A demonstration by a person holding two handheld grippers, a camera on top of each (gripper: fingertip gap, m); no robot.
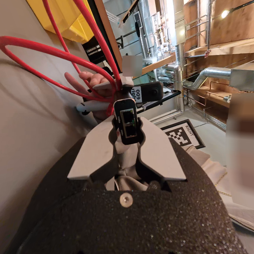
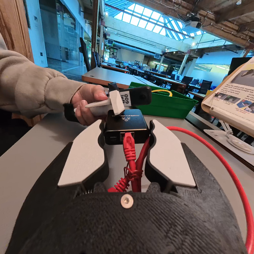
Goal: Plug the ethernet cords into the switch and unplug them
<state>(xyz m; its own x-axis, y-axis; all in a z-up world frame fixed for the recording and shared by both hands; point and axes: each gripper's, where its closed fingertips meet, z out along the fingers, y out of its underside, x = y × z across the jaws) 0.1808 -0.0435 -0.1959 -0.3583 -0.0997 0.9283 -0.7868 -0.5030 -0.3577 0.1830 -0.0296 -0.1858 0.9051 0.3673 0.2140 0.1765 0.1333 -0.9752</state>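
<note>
Black switch (image 1: 127, 125) clamped in left gripper (image 1: 127, 132), between right gripper (image 2: 126, 132) fingers

A big skylight (image 2: 149, 24) lets blue daylight into a long room with wood beams (image 2: 225, 12) up high. Under the skylight stand rows of long desks (image 2: 110, 77) and dark chairs (image 2: 186, 81), and left of them is a glass wall (image 2: 60, 45) beside a wood post (image 2: 15, 31). In the left wrist view, shiny metal pipes (image 1: 177, 71) run along brown wood walls (image 1: 226, 27), with small bright lamps (image 1: 224, 13) near them.
</note>
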